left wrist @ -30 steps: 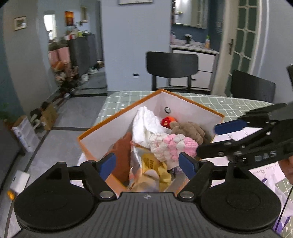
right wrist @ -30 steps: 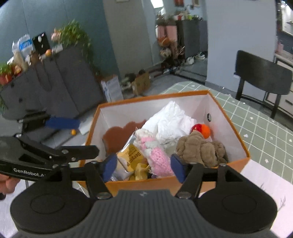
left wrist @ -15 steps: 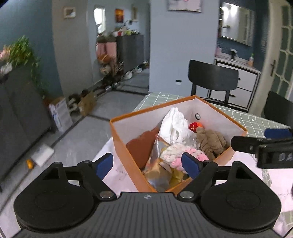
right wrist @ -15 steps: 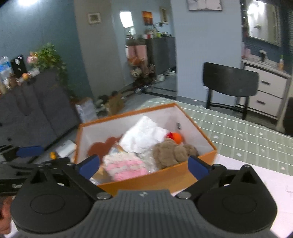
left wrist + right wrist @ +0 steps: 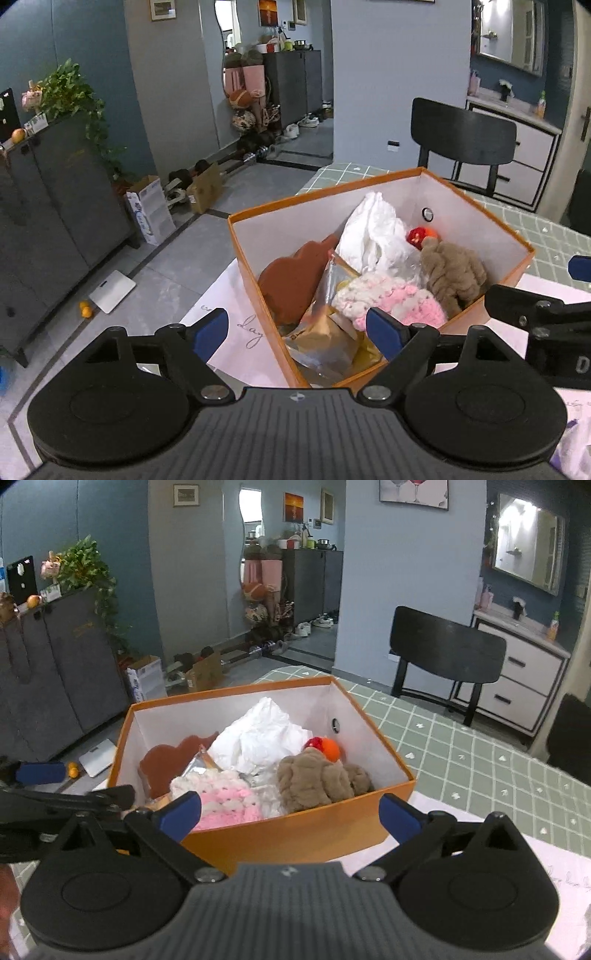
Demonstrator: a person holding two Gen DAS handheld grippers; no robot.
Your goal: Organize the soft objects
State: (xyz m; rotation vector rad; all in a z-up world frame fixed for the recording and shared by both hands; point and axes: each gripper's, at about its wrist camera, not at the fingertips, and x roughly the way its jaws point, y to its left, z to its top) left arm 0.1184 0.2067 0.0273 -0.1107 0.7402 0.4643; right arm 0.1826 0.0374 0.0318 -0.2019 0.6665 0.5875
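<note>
An orange box (image 5: 317, 194) (image 5: 295, 834) stands on the table. Inside lie a pink-and-white crocheted piece (image 5: 391, 299) (image 5: 221, 797), a brown plush (image 5: 454, 273) (image 5: 317, 779), a white cloth (image 5: 373, 232) (image 5: 258, 734), a red-orange ball (image 5: 419, 234) (image 5: 327, 747), a flat brown piece (image 5: 291, 280) (image 5: 173, 760) and a foil packet (image 5: 325, 332). My left gripper (image 5: 297, 328) hangs open before the box's near corner, holding nothing. My right gripper (image 5: 290, 816) is open wide in front of the box's near wall, also holding nothing.
The table carries a green checked cloth (image 5: 480, 760) and white sheets with writing (image 5: 240, 332). Black chairs (image 5: 443, 650) stand behind it. Left of the box the table ends and the floor (image 5: 155, 280) lies below. A hand (image 5: 7, 890) shows at the lower left edge.
Both grippers have drawn back from above the box's contents to just outside it. The right gripper's jaws have spread wider. Both views have swung, showing more of the room at the left.
</note>
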